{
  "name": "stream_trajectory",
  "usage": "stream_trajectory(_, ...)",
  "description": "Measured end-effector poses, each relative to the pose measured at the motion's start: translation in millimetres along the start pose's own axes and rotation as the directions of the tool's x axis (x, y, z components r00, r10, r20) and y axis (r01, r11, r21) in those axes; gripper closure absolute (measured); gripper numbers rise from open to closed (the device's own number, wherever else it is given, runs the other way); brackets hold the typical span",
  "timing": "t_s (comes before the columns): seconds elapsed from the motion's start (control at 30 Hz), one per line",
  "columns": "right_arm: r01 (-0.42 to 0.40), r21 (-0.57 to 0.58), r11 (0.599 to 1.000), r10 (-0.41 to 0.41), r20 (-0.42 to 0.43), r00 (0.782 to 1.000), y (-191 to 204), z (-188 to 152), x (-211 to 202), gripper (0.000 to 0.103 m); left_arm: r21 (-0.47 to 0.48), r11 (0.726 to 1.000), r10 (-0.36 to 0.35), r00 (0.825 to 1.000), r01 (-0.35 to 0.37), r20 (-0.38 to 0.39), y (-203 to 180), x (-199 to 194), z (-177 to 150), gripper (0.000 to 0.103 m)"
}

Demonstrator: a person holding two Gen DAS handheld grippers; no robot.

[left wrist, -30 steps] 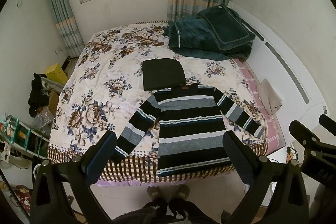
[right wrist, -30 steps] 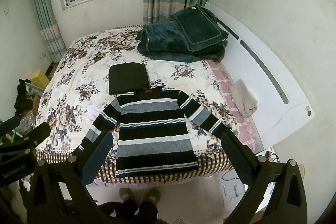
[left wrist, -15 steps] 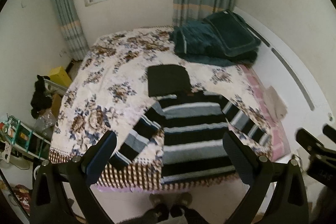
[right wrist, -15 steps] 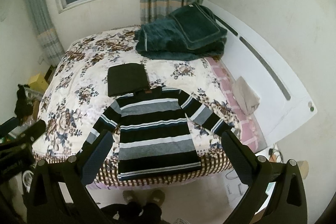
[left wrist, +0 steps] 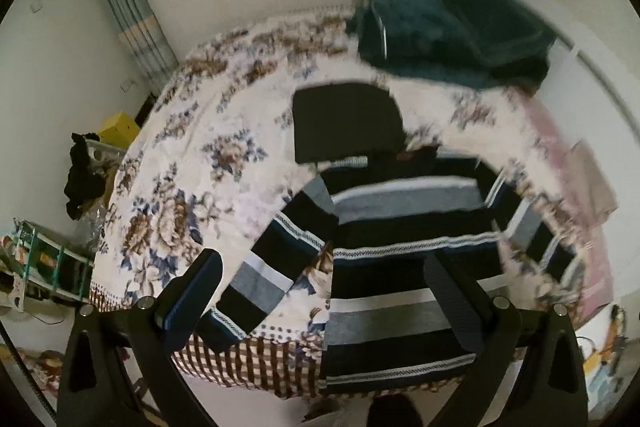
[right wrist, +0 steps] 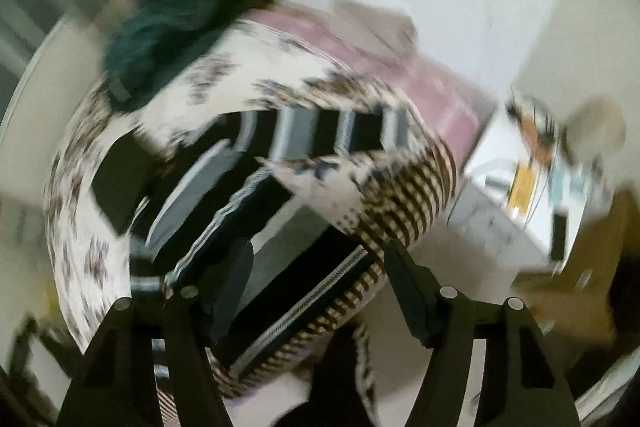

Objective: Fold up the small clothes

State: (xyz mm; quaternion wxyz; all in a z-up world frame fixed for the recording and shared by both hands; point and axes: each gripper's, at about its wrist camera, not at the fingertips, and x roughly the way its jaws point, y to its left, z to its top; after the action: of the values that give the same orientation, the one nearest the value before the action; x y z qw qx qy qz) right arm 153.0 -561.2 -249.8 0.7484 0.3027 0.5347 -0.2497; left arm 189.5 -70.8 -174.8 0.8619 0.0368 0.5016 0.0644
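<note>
Because the striped sweater (left wrist: 404, 247) lies flat on the floral bedspread (left wrist: 188, 187) at the near edge of the bed, with both sleeves spread out to the sides, it is ready for the first fold, and both tools hang above its lower part. The left gripper (left wrist: 320, 287) has its jaws wide apart with nothing between them, over the hem and the left sleeve. The right gripper (right wrist: 316, 275) is tilted over the hem near the right sleeve; its jaws are closing, but no cloth is between them yet. This view is strongly blurred.

The sweater has broad bands of black, grey and white with thin patterned lines. Just above its collar lies a dark folded garment (left wrist: 344, 123), probably placed there as finished. A teal blanket (left wrist: 452, 31) sits far behind.
</note>
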Motion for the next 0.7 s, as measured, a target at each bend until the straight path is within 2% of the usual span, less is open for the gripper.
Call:
stream_trajectory(0.1, -0.005, 0.169, 0.986, 0.017, -0.070, 0.997, -64.9, 45.0, 99.6, 0.033, 0.032, 0.999, 0.033, 0.997, -0.031, -0.064, -29.7, 59.9, 0.5, 0.000)
stream_trajectory(0.2, 0.006, 0.333, 0.943, 0.037, -0.123, 0.992, -119.8, 85.0, 202.6, 0.033, 0.084, 0.995, 0.069, 0.989, -0.058, -0.129, -62.5, 119.2, -0.8, 0.000)
stream_trajectory(0.3, 0.005, 0.459, 0.889, 0.072, -0.151, 0.986, -157.6, 116.0, 294.2, 0.033, 0.129, 0.989, 0.099, 0.979, -0.077, -0.179, -94.3, 176.9, -2.8, 0.000)
stream_trajectory(0.43, -0.008, 0.577, 0.816, 0.109, -0.141, 0.984, -189.8, 143.7, 387.2, 0.033, 0.136, 0.988, 0.100, 0.966, -0.068, -0.240, -119.8, 237.3, -8.4, 0.000)
stream_trajectory(0.53, 0.031, 0.628, 0.777, 0.102, -0.174, 0.979, -203.1, 153.8, 445.2, 0.033, 0.134, 0.987, 0.119, 0.953, -0.084, -0.280, -134.0, 275.3, -13.2, 0.000)
stream_trajectory(0.6, 0.010, 0.663, 0.748, 0.132, -0.163, 0.978, -206.1, 155.2, 466.2, 0.031, 0.121, 0.989, 0.122, 0.944, -0.088, -0.306, -139.6, 295.3, -15.7, 0.000)
stream_trajectory(0.67, -0.019, 0.673, 0.740, 0.130, -0.115, 0.985, -203.9, 158.4, 473.5, 0.034, 0.108, 0.991, 0.114, 0.938, -0.082, -0.329, -143.5, 310.9, -20.3, 0.000)
stream_trajectory(0.7, -0.059, 0.666, 0.743, 0.142, -0.071, 0.987, -201.3, 160.1, 474.2, 0.040, 0.106, 0.991, 0.111, 0.936, -0.079, -0.334, -146.7, 316.4, -21.2, 0.000)
